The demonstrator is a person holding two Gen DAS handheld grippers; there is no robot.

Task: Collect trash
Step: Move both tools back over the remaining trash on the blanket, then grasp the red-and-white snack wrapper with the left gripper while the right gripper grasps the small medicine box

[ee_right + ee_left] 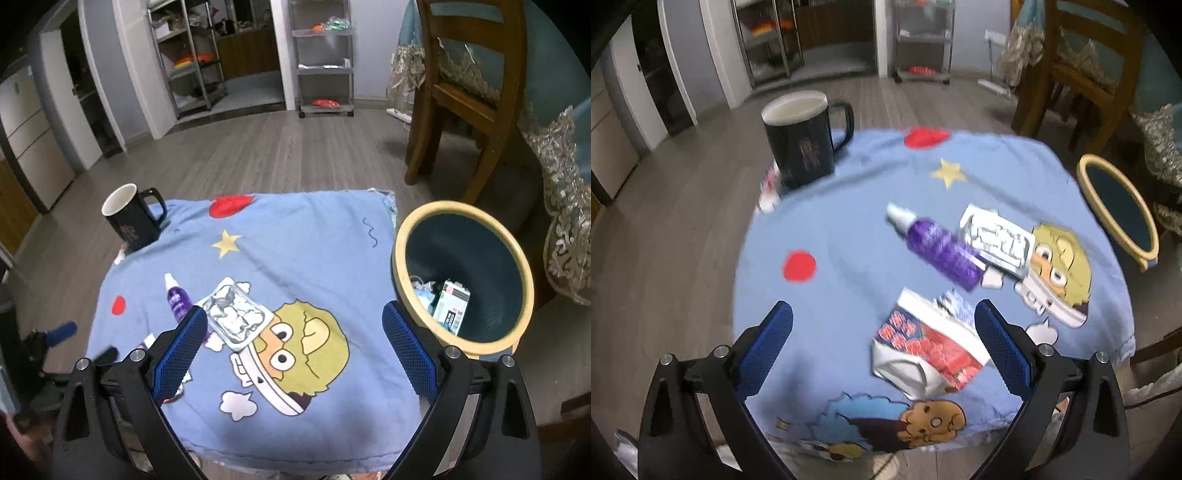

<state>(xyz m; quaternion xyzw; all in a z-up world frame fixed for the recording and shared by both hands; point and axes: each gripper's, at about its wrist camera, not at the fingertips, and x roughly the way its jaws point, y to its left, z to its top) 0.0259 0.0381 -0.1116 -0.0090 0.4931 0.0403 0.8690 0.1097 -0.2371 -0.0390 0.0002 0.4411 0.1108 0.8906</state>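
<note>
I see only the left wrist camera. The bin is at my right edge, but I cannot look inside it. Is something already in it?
Observer: Yes. In the right wrist view, the bin holds a white box with green and black print at its bottom, and some scraps beside the box.
Operator: Does the right gripper hold anything?
Observer: No. The right gripper is open over the cloth, with nothing between its fingers.
Operator: The silver thing near the purple bottle is blurred for me. What is it?
Observer: It is a crumpled foil tray with a white rim, lying against the purple bottle.
</note>
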